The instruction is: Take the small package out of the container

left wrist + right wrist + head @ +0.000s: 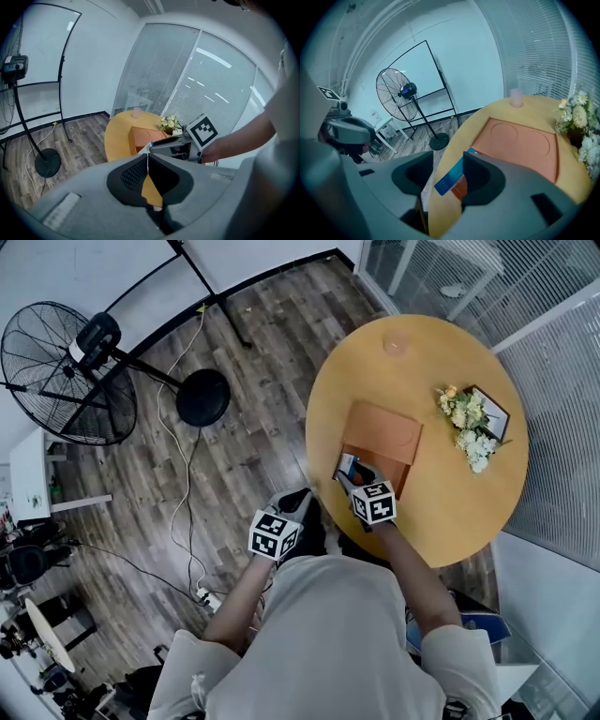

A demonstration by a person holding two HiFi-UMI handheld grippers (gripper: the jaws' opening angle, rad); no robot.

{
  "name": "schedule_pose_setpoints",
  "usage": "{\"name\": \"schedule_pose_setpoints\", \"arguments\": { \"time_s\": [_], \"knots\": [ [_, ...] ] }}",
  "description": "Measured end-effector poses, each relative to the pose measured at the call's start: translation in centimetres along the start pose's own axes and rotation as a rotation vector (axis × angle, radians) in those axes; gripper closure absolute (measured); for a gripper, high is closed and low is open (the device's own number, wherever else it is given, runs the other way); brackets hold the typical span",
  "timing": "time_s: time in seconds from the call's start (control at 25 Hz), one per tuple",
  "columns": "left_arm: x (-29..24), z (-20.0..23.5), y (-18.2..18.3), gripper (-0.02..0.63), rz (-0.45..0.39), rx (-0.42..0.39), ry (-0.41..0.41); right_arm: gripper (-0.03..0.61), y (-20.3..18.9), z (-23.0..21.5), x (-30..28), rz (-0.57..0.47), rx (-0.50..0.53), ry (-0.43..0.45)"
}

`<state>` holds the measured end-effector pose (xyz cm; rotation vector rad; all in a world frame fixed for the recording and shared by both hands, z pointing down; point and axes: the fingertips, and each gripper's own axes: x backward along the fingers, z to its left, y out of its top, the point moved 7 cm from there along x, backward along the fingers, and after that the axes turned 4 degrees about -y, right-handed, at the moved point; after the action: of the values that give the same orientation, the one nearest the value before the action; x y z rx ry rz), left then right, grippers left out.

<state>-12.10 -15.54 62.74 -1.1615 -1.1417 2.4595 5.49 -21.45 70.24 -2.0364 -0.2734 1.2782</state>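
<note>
Packet, thin flat blue, between wide-spread right tongs — left tongs pressed together.

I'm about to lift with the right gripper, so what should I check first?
1. The small blue-and-white package between the jaws of the right gripper: ok.
2. Pads pressing it: cannot tell.
3. Package out of the orange cardboard container: not ok, at its near end.
4. The left gripper shut, empty, off the round yellow table: ok.
5. The white-and-yellow flower bunch away from the lift: ok.
</note>
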Motion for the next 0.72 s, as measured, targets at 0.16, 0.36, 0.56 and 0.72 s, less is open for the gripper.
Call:
{"name": "schedule_pose_setpoints", "arguments": {
  "time_s": [0.16, 0.36, 0.56, 0.72],
  "knots": [
    [0.0, 0.8, 0.4, 0.594, -0.011, 0.009, -0.001, 0.382, 0.5, 0.6, -0.5, -0.008, 0.005, 0.015],
    [-0.2, 1.8, 0.9, 0.594, -0.022, 0.03, 0.01, 0.382, 1.1, 1.1, -1.2, -0.017, 0.0, 0.026],
    [-0.3, 2.2, 0.7, 0.594, -0.016, 0.041, 0.005, 0.382, 1.5, 1.7, -1.8, -0.022, 0.022, 0.031],
    [-0.3, 2.7, 0.5, 0.594, -0.005, 0.042, 0.001, 0.382, 1.7, 1.7, -2.0, -0.022, 0.023, 0.03]
  ]
}}
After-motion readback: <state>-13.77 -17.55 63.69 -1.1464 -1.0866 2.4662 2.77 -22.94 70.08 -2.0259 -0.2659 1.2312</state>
